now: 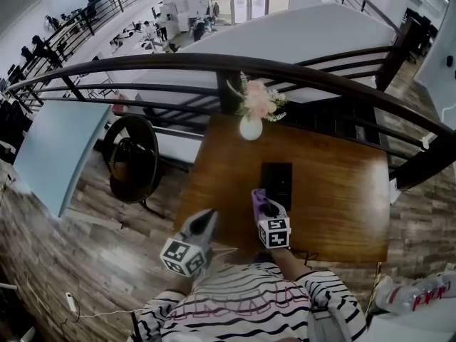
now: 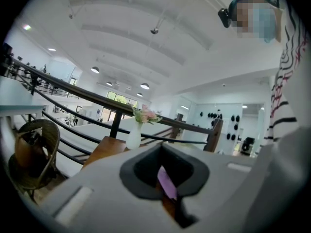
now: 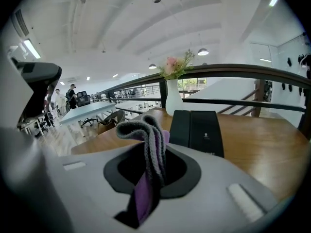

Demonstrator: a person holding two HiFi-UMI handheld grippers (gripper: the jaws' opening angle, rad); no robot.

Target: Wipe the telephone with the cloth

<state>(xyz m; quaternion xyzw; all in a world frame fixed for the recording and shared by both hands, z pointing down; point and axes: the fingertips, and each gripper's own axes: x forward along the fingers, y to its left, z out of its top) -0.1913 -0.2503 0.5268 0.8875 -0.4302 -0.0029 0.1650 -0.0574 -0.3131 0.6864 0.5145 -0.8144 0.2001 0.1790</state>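
Note:
A black telephone point(image 1: 276, 180) lies flat on the wooden table point(image 1: 342, 198), just in front of a white vase of pink flowers point(image 1: 251, 123). My right gripper point(image 1: 262, 205) is shut on a folded grey and purple cloth point(image 1: 257, 197) and hovers at the telephone's near end. In the right gripper view the cloth point(image 3: 146, 135) sticks up out of the right gripper point(image 3: 150, 178), with the telephone point(image 3: 197, 130) close ahead. My left gripper point(image 1: 208, 219) is raised at the table's near left edge, jaws together and empty. A purple strip point(image 2: 167, 183) shows in the left gripper's point(image 2: 170, 191) slot.
A dark curved railing point(image 1: 214, 63) runs behind the table, with a drop to a lower floor beyond it. A round wicker chair point(image 1: 132, 155) stands left of the table. Plastic bottles point(image 1: 417, 294) lie at the bottom right. The person's striped sleeve point(image 1: 242, 305) fills the near edge.

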